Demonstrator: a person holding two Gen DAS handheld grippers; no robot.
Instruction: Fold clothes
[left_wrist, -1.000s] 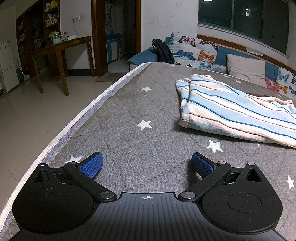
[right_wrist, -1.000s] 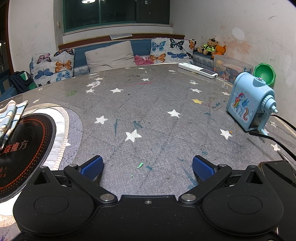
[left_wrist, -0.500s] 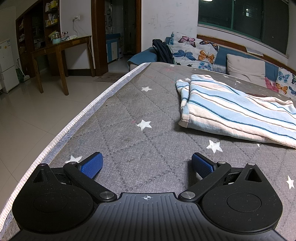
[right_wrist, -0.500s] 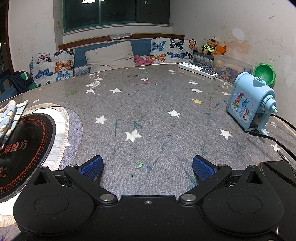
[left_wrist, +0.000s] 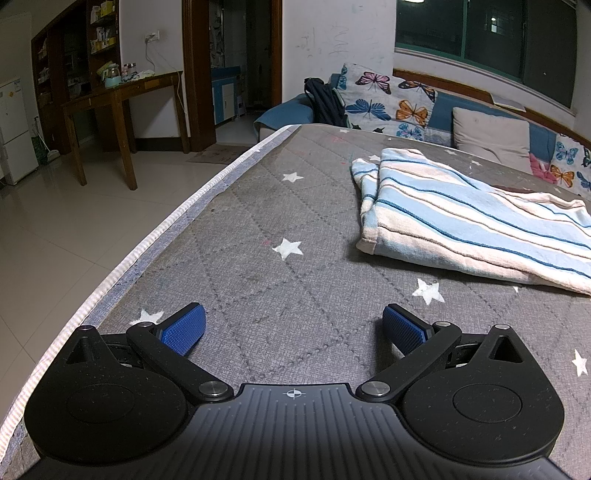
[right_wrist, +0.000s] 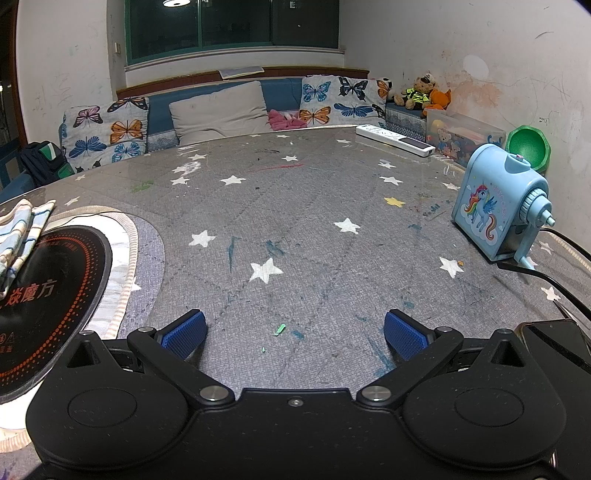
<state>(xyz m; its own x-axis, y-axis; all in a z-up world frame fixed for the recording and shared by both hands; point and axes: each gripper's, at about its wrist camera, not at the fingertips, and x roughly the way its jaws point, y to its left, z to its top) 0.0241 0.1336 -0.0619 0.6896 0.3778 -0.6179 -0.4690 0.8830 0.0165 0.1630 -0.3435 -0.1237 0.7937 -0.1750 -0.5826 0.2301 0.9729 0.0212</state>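
At the right of the left wrist frame, we see the striped cloth (left_wrist: 476, 218) lying folded on the grey starred table (left_wrist: 280, 280), well ahead of our left gripper (left_wrist: 293, 325), whose jaws stand wide apart over bare table. In the right wrist frame, our right gripper (right_wrist: 294, 328) also has its jaws apart and empty. The cloth's edge (right_wrist: 18, 232) shows at the far left, resting on a black disc (right_wrist: 48, 295). A blue sharpener (right_wrist: 498, 210) stands at the right, a white remote (right_wrist: 395, 140) beyond it.
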